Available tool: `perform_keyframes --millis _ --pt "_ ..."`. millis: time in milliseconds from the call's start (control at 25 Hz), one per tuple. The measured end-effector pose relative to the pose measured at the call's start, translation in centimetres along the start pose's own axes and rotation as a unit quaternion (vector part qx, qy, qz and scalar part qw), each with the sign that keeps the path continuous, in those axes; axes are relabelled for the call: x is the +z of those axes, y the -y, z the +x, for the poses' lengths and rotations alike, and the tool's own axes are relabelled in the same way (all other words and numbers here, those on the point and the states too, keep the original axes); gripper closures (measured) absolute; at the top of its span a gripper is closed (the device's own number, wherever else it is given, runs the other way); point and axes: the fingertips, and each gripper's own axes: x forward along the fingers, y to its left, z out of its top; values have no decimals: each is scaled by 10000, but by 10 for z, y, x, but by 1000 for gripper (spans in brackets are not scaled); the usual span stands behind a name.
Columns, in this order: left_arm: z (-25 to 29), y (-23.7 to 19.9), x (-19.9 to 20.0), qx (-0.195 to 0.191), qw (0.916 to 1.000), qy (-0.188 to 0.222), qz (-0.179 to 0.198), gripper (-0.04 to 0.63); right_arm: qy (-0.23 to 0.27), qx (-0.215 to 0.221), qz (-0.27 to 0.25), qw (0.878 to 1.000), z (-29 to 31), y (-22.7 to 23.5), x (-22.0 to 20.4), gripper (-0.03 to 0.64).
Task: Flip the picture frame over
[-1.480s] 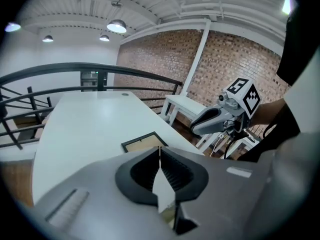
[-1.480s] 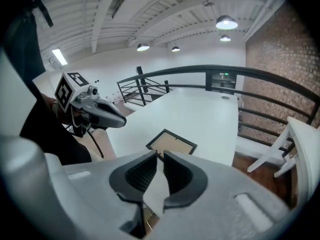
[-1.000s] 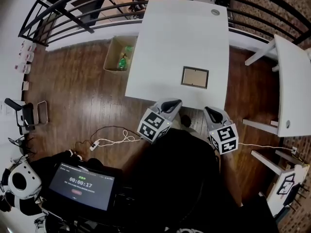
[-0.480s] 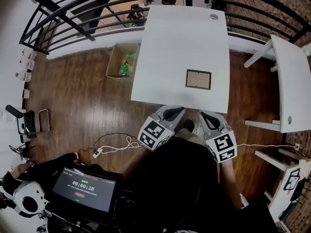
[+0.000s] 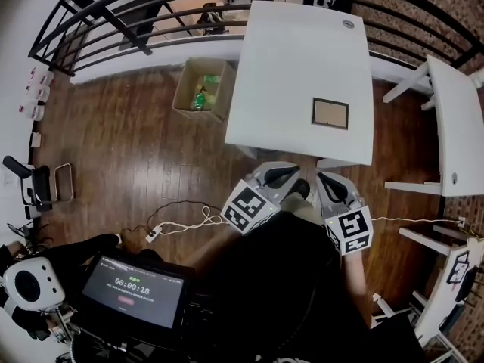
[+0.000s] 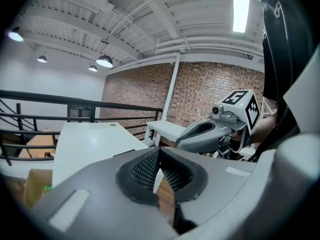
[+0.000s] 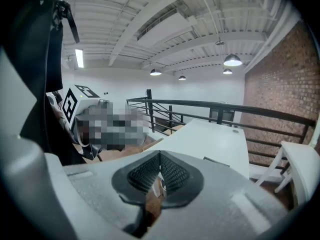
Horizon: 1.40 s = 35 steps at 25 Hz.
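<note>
The picture frame (image 5: 330,113) lies flat on the white bench (image 5: 295,59). It sits close to the near edge of the bench, toward the right corner. It has a dark border and a brown middle. Nothing else lies near it, and nothing touches it.

The left hand-held gripper (image 5: 292,174) is just off the near edge of the bench, over the wood floor (image 5: 128,150). Its jaws are pressed together and there is nothing between them. The right hand-held gripper (image 5: 326,178) is just beside it, also off the bench. Its jaws are pressed together too, with nothing in them. Both point toward the bench, and both are apart from the frame.

A cardboard box (image 5: 198,89) with green things inside stands on the floor at the left side of the bench. A second white table (image 5: 461,127) stands to the right. A black railing (image 5: 151,6) runs behind the bench. A white cord (image 5: 178,221) lies on the floor, and a small screen (image 5: 134,286) shows at the bottom left.
</note>
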Motion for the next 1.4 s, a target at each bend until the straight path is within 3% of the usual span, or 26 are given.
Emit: perform_keyframes --millis 400,840,1400 --pt "-41 23 -28 -444 9990 35 89 580 -7 -162 111 9998 -1 -65 -12 624" --pt "-43 24 -23 -421 9989 132 147 580 221 -156 -87 9996 -7 -68 0 624" --pt "-6 186 -45 -181 9993 97 305 581 615 105 -86 9980 -142 -69 -69 624"
